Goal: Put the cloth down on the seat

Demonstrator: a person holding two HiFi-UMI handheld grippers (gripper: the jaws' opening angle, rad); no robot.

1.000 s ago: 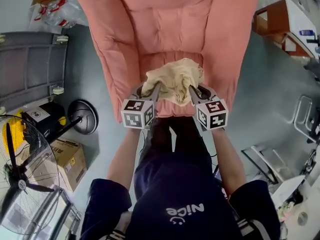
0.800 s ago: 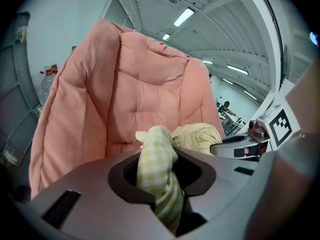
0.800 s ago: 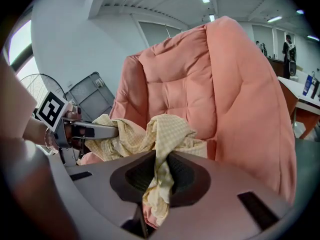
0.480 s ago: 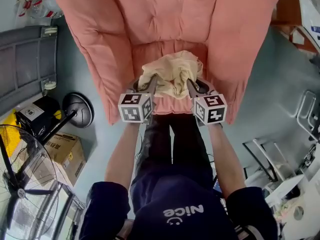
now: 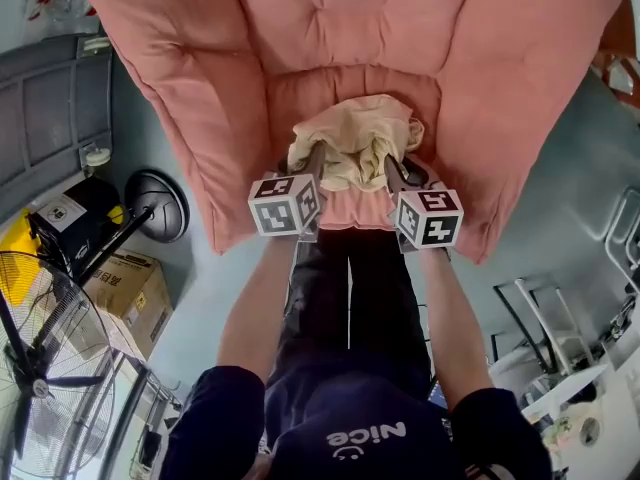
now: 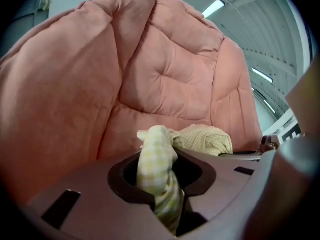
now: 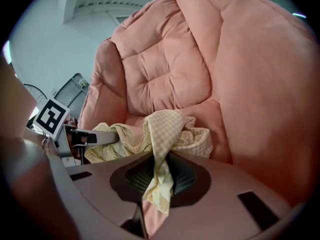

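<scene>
A pale yellow checked cloth hangs bunched between both grippers, just over the seat cushion of a pink padded armchair. My left gripper is shut on the cloth's left end, which is pinched between its jaws. My right gripper is shut on the right end, with a loose fold hanging below the jaws. In the right gripper view the cloth sags toward the seat and the left gripper shows at the left. Whether the cloth touches the seat I cannot tell.
The armchair's thick arms flank the seat and its tufted back rises behind. On the floor at the left stand a fan, a round base and a cardboard box. The person's legs are at the chair's front edge.
Both grippers have come down together with the cloth toward the seat. The chair fills more of the head view. Both grips on the cloth are unchanged.
</scene>
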